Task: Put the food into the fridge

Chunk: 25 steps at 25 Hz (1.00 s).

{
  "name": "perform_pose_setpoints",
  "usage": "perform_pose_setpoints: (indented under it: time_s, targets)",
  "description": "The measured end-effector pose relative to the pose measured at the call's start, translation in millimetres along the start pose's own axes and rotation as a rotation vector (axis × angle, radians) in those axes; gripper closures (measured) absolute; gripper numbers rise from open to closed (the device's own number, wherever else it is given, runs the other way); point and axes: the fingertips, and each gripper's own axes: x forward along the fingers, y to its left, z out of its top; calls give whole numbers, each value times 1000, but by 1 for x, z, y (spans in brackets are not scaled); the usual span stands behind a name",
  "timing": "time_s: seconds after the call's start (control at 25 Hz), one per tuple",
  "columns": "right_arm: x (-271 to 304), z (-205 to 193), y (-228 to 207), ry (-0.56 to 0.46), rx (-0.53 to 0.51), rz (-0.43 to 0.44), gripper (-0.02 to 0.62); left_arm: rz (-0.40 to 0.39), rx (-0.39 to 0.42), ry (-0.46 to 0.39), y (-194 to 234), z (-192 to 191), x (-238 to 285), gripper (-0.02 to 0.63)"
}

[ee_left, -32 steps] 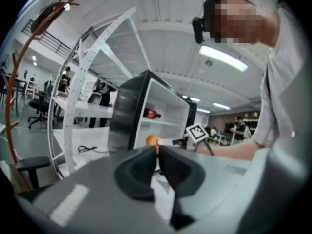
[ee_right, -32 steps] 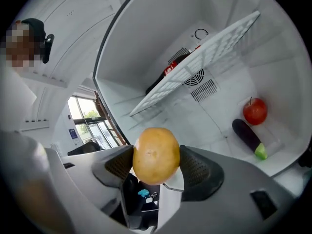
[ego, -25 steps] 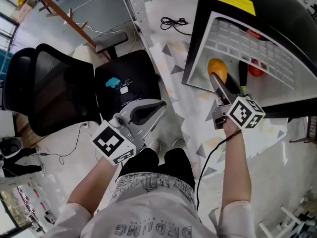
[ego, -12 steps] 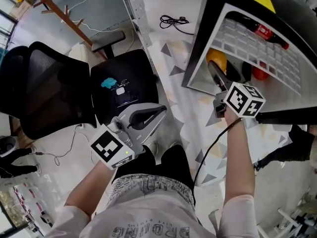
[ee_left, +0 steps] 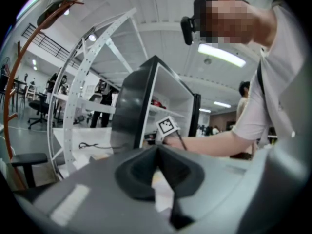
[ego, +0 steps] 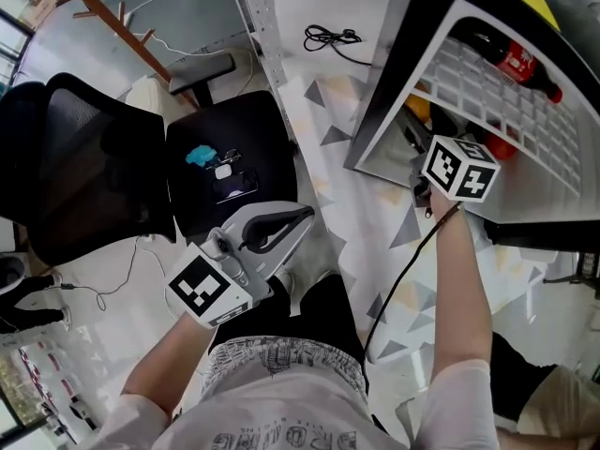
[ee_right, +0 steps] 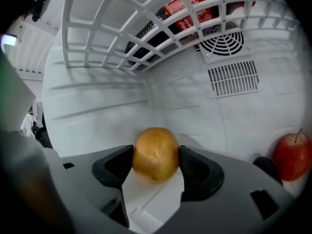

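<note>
Head view: our right gripper (ego: 415,143) has pushed deeper into the fridge (ego: 386,73), under the wire shelf (ego: 487,73), so release looks near. Our left gripper (ego: 272,225) hangs by the chair (ego: 84,157).

Left gripper view: jaws together, empty.

Right gripper view: only here do we see the potato (ee_right: 156,154) clamped between the jaws, with a red apple (ee_right: 292,156) to its right.

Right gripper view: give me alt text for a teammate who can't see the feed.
The right claw grips a yellow-brown potato between its jaws, inside a white fridge. A red apple sits low at the right, and a cola bottle lies on the wire shelf overhead.
</note>
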Motion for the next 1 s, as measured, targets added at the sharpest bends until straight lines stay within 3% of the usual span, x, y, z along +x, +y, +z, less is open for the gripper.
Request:
perform_pose_setpoints:
  time_s: [0.2,0.4,1.0]
  targets:
    - [16,-11,-6,72,-145,-52,304,11,-20,12,4,-17,-2,600]
    - [30,-21,-10,126,-223,-74,304,27,-43,16,7,-25,-5,600]
    - [50,-37,-24,217,-296,-114,304,38,-73,28,12,-34,0,600]
